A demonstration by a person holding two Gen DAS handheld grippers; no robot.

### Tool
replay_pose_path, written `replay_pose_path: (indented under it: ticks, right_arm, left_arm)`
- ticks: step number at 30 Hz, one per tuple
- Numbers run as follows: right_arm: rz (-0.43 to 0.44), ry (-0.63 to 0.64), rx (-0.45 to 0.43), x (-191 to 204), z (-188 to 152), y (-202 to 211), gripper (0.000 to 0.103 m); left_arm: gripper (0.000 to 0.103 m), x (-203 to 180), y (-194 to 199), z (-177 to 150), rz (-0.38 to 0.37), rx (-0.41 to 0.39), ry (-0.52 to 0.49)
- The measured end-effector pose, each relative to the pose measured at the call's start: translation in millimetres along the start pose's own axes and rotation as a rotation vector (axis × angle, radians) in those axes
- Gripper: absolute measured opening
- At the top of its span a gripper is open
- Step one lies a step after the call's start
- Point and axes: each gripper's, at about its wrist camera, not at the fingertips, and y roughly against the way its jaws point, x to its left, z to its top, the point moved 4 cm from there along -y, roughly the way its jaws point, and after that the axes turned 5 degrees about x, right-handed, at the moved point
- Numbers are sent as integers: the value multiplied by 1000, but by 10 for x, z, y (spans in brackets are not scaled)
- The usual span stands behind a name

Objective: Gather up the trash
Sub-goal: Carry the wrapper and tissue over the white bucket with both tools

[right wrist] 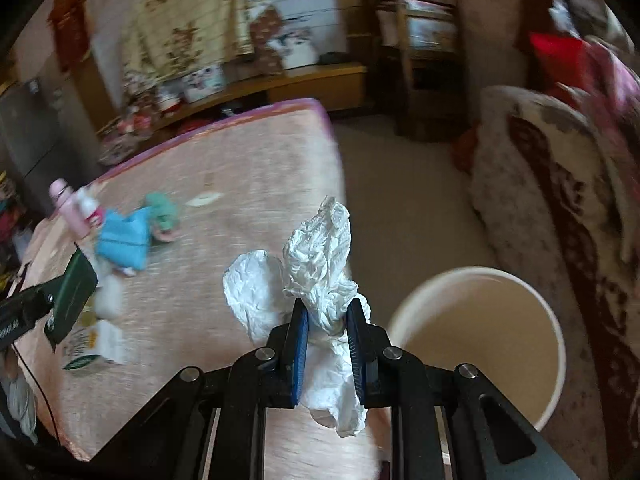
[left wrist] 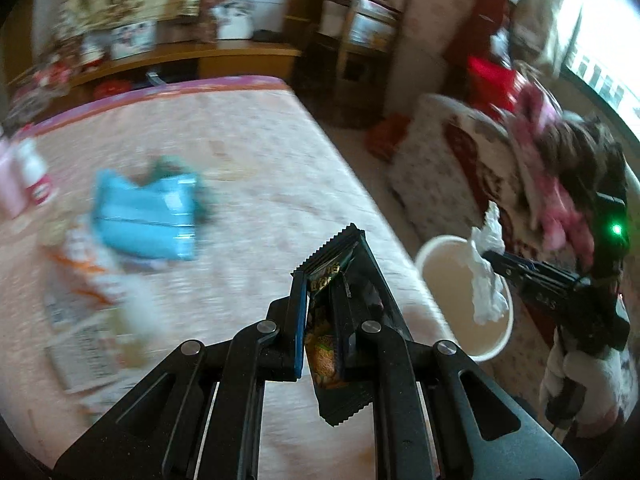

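My left gripper is shut on a dark snack wrapper and holds it above the pink bed's right edge. It also shows at the left of the right wrist view. My right gripper is shut on a crumpled white tissue and holds it near the bed's edge, left of the white bin. In the left wrist view the right gripper holds the tissue over the white bin, which stands on the floor beside the bed.
On the pink bed lie a blue packet, a pink bottle, a white bottle, cartons and papers. A patterned sofa with clothes stands right of the bin. Shelves and a low bench stand at the back.
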Motion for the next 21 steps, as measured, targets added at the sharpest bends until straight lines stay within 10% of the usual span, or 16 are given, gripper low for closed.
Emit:
replay_pose_path:
  ticks: [17,21]
  right_arm:
    - [-116,-233,19,-1607,-338,-13,18]
    - [-115,-249,16,-1723,-333,-70,22]
  left_arm:
    - [11,-1659,-1232,142,-175,128,-181]
    - [43,-1792,-1371,141,-241,137,-188]
